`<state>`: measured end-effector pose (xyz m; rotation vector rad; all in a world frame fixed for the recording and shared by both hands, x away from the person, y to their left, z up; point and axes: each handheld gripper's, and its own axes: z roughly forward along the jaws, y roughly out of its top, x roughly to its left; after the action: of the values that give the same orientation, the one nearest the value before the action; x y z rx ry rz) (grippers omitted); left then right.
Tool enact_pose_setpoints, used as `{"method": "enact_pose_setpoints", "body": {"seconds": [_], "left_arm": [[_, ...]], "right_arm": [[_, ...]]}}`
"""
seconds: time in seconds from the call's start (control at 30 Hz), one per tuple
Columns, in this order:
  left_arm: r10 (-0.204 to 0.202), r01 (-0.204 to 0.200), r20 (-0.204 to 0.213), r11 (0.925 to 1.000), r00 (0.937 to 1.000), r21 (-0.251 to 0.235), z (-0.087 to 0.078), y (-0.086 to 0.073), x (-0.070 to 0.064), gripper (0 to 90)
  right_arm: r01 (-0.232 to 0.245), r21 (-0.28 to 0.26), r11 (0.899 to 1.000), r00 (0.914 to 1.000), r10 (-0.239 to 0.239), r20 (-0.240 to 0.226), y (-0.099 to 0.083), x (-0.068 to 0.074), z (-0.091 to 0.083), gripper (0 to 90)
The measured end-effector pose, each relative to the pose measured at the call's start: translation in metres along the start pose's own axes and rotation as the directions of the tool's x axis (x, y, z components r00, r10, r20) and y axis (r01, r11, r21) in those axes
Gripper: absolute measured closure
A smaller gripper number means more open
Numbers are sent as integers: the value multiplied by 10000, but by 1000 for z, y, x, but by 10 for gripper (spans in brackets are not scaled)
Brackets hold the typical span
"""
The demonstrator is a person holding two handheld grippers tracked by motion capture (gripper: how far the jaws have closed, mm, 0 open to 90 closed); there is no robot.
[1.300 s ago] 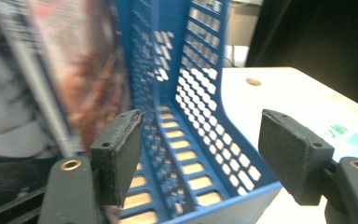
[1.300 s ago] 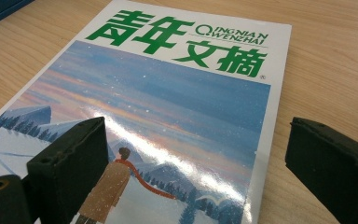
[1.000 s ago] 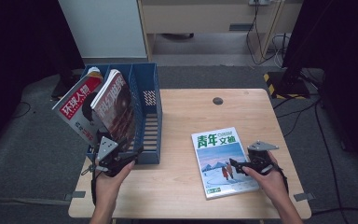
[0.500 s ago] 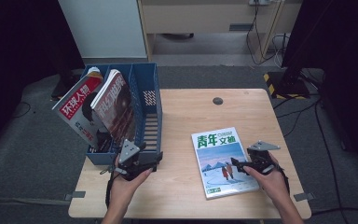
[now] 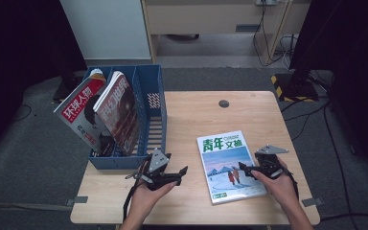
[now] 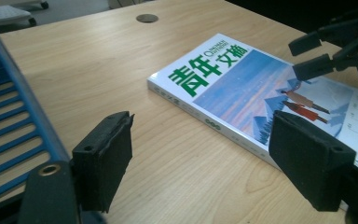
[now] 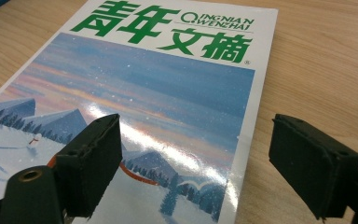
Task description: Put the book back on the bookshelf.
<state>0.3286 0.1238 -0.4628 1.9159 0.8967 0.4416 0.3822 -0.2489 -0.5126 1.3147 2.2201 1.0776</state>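
Your left gripper (image 5: 183, 171) and right gripper (image 5: 246, 167) both hold their jaws apart, gripping nothing.
The Qingnian Wenzhai magazine (image 5: 230, 165) lies flat on the wooden table (image 5: 196, 112); your right gripper hovers over its right edge, your left sits beside the blue file rack (image 5: 146, 124).

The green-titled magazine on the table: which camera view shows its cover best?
The high view: the whole magazine lies flat, uncropped. The right gripper view shows its title large but cuts the lower cover. The left gripper view shows it slanted, spine foremost.
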Motion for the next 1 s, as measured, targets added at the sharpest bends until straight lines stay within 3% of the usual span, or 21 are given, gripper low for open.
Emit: {"method": "enact_pose_setpoints", "body": {"seconds": [0.1, 0.2, 0.3, 0.37, 0.5, 0.7, 1.0], "left_arm": [[251, -259, 252, 9992, 9994, 315, 14, 1, -10, 211], [158, -176, 460, 9990, 9988, 403, 23, 2, -15, 211], [315, -344, 499, 9976, 9983, 594, 36, 3, -21, 211], [207, -260, 753, 9972, 9969, 705, 48, 6, -27, 212], [448, -520, 849, 9951, 9954, 846, 60, 9, -32, 211], [331, -439, 988, 9930, 9946, 1094, 84, 10, -32, 208], [270, -351, 726, 9930, 9970, 1129, 88, 6, -28, 208]], "right_arm": [[91, 13, 10000, 10000, -91, 26, 0, 0, 0, 159], [113, 25, 9999, 9999, -113, 20, 1, 0, 0, 136], [190, 96, 9998, 9997, -189, -122, 2, 2, 1, 95], [175, 60, 9998, 9998, -175, -95, 5, 1, 1, 79], [115, 47, 9999, 9999, -115, -95, 10, -1, 1, 76], [67, 71, 10000, 10000, -67, -13, 20, -3, 2, 81], [-198, 274, 9994, 9998, 196, 84, 22, -12, 7, 102]]}}
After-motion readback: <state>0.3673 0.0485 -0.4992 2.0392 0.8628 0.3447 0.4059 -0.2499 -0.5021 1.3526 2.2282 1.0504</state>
